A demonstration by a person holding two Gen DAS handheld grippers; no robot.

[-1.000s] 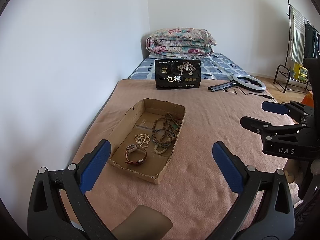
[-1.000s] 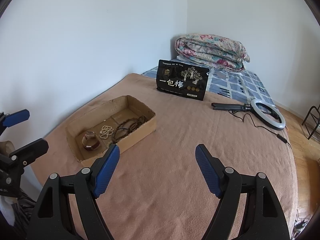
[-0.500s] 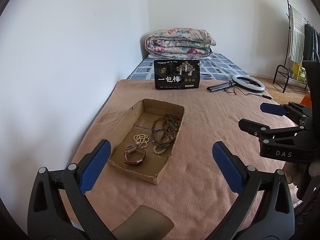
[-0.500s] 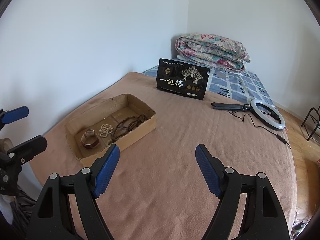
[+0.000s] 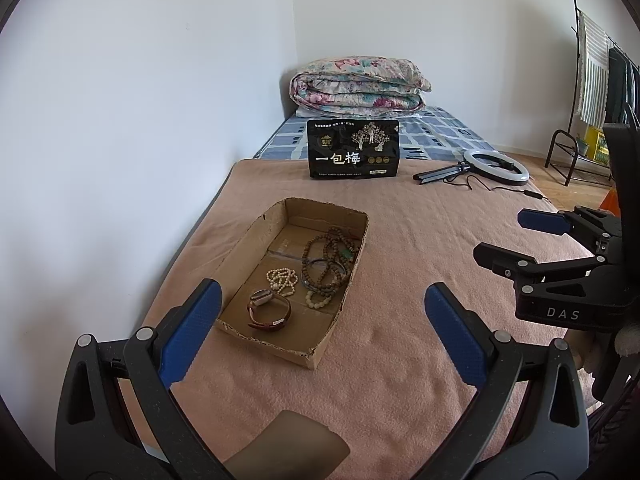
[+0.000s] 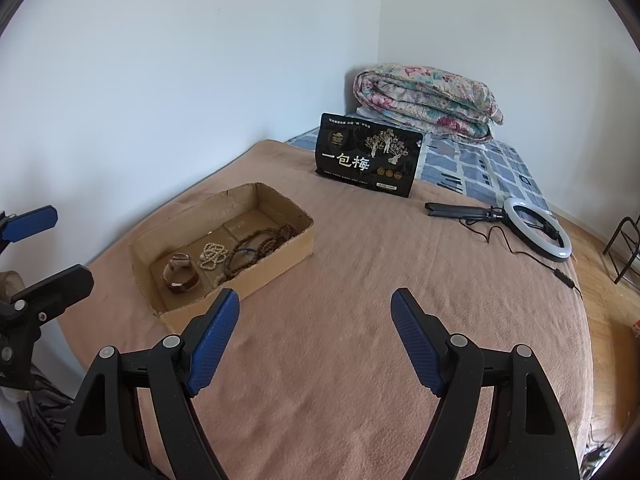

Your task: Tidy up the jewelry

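Observation:
A shallow cardboard tray lies on the pink blanket. In it are a brown-strapped watch, a white pearl strand and dark wooden bead strings. My left gripper is open and empty, just in front of the tray. My right gripper is open and empty, right of the tray; it also shows in the left wrist view.
A black snack bag stands behind the tray. A ring light on a folded tripod lies at the right. A folded floral quilt lies at the bed's far end. A wall runs along the left.
Both grippers have drifted slightly; the view of the tray has barely shifted. Both stay open and empty.

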